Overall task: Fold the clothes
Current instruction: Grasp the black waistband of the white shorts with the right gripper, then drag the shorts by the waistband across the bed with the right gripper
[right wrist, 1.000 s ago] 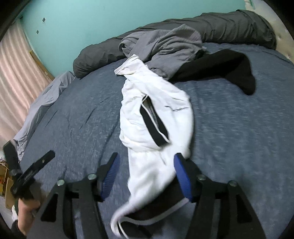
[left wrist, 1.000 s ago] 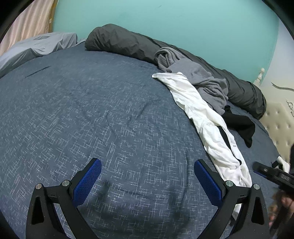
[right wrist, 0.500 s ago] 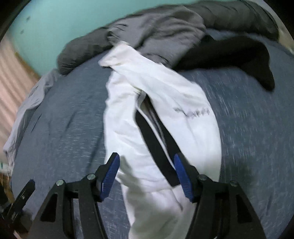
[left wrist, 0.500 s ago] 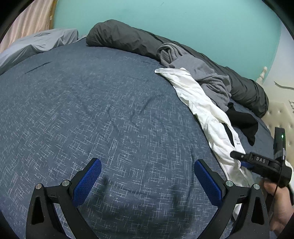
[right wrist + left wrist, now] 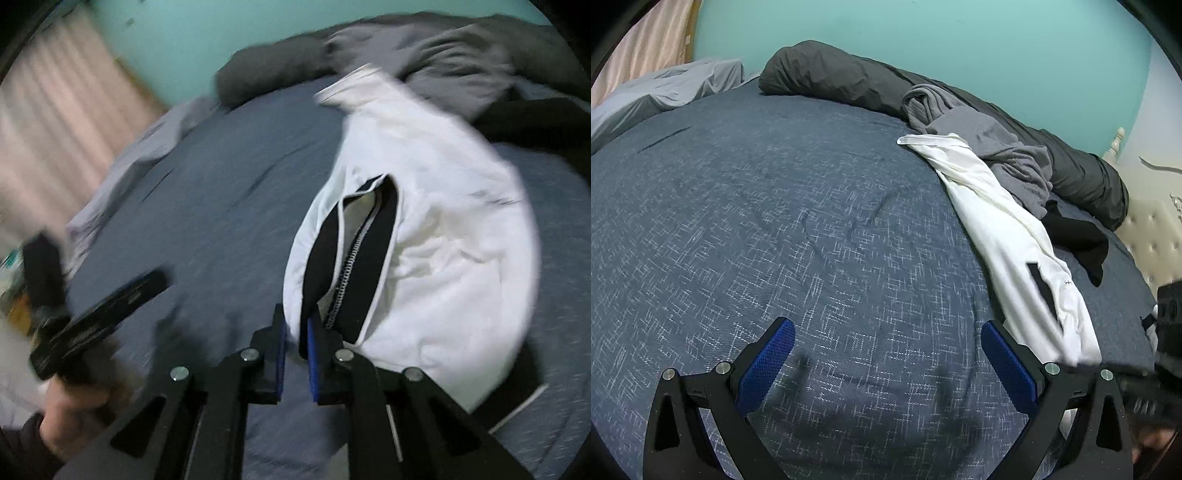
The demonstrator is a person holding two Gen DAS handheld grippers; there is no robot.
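A white zip-up garment (image 5: 997, 221) with black trim lies crumpled on the right side of the blue bed (image 5: 775, 229). In the right wrist view my right gripper (image 5: 295, 326) is shut on the near edge of that white garment (image 5: 443, 240), beside its black zipper band (image 5: 373, 266). My left gripper (image 5: 886, 328) hangs open over bare bedspread, nothing between its fingers, with the garment just right of its right finger. The left gripper (image 5: 99, 314) also shows blurred in a hand at the left of the right wrist view.
A grey garment (image 5: 997, 151) and a black one (image 5: 1078, 240) lie behind the white one. A rolled dark grey duvet (image 5: 831, 77) runs along the teal wall. A light grey sheet (image 5: 665, 88) lies far left, a tufted headboard (image 5: 1156, 236) at right.
My right gripper went forward to the white garment and shut on its near edge by the zipper. My left gripper stayed open over the bedspread, shifting only slightly.
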